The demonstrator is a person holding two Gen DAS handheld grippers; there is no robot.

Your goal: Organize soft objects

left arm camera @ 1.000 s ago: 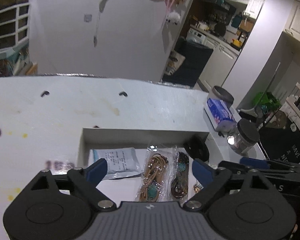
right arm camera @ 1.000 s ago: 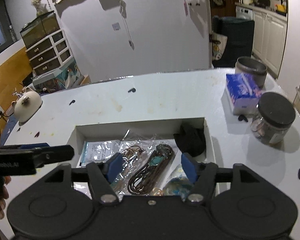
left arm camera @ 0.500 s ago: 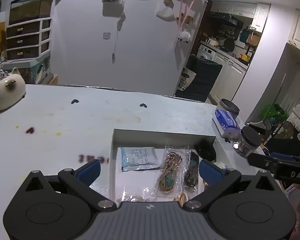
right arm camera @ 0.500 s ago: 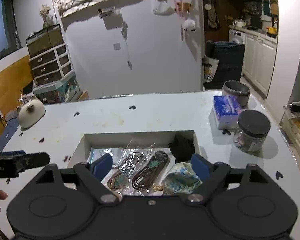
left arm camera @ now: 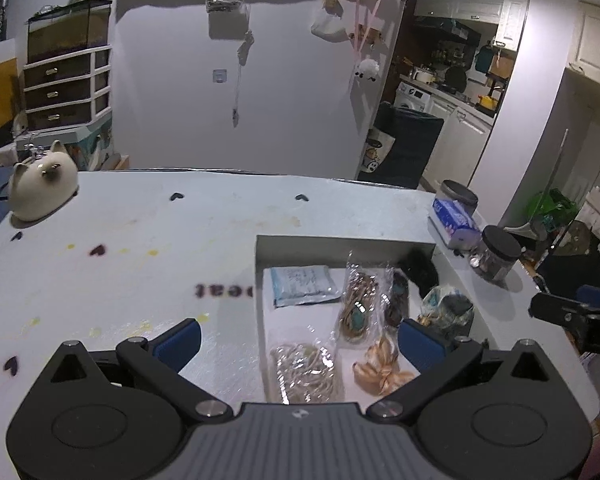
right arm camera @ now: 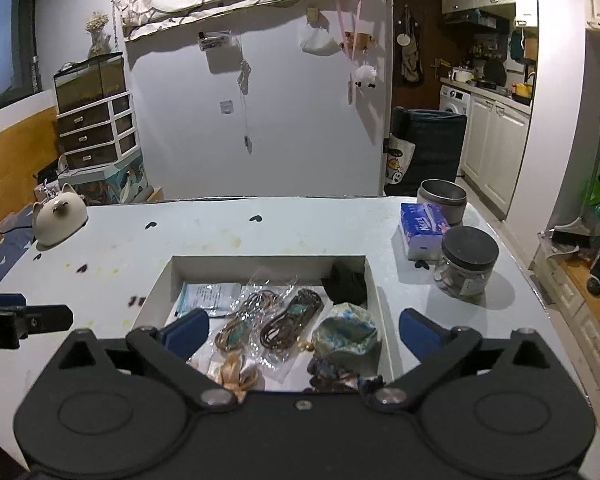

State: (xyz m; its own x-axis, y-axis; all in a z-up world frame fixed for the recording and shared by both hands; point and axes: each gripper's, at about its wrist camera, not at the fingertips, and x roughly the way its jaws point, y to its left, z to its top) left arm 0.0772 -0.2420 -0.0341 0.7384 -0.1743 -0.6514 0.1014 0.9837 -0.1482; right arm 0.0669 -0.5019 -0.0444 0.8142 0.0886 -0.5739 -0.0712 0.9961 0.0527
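with both the left gripper [left arm camera: 298, 336] wide open and the right gripper [right arm camera: 304, 330] opening, both empty, lower gently, squeeze the soft patterned pouch [right arm camera: 346, 334] lying low right in the tray [right arm camera: 268, 262].

Both wrist views overlook the shared tray [left arm camera: 340, 242] [right arm camera: 268, 260].

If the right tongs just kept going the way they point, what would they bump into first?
Probably the patterned fabric pouch in the white tray, lying straight ahead between the right tongs' opening jaws; nothing is held. Depth is hard to judge.
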